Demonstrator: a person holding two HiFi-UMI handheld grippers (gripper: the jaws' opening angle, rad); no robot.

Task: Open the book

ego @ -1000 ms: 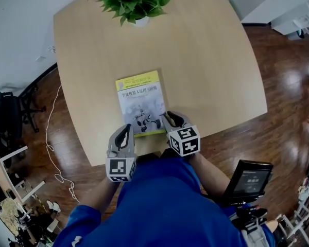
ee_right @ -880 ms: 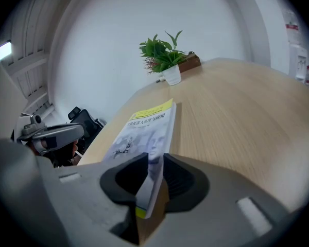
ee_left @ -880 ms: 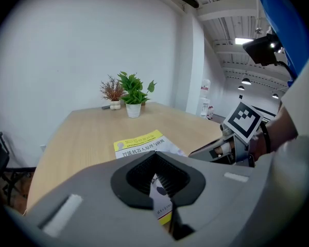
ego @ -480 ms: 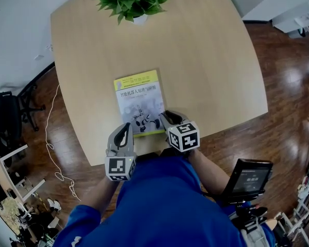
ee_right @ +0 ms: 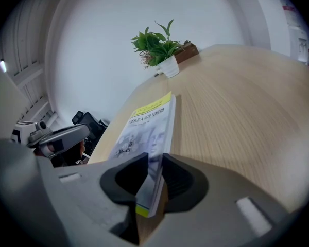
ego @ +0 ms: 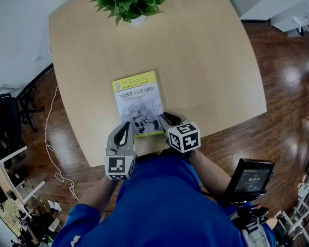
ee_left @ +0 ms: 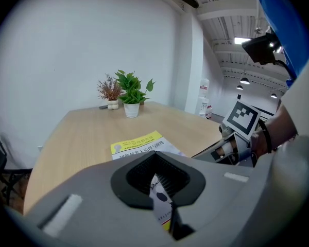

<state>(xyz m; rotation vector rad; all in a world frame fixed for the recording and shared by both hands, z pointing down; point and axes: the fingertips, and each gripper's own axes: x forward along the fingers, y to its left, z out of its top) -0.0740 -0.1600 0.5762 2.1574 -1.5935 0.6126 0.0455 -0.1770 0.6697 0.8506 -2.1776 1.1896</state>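
A closed book with a yellow and white cover lies flat on the light wooden table, near its front edge. My left gripper is at the book's near left corner. In the left gripper view its jaws are shut on a thin slice of that corner, and the rest of the book lies beyond. My right gripper is at the near right corner. In the right gripper view its jaws are closed on the book's edge, one pad on each side.
A potted plant stands at the table's far edge. The table's front edge runs just under both grippers. A dark screen on a stand is at the lower right, and a black chair stands on the wooden floor at the left.
The right gripper's marker cube has rolled slightly. Both grippers stay at the book's near corners and the book is still closed.
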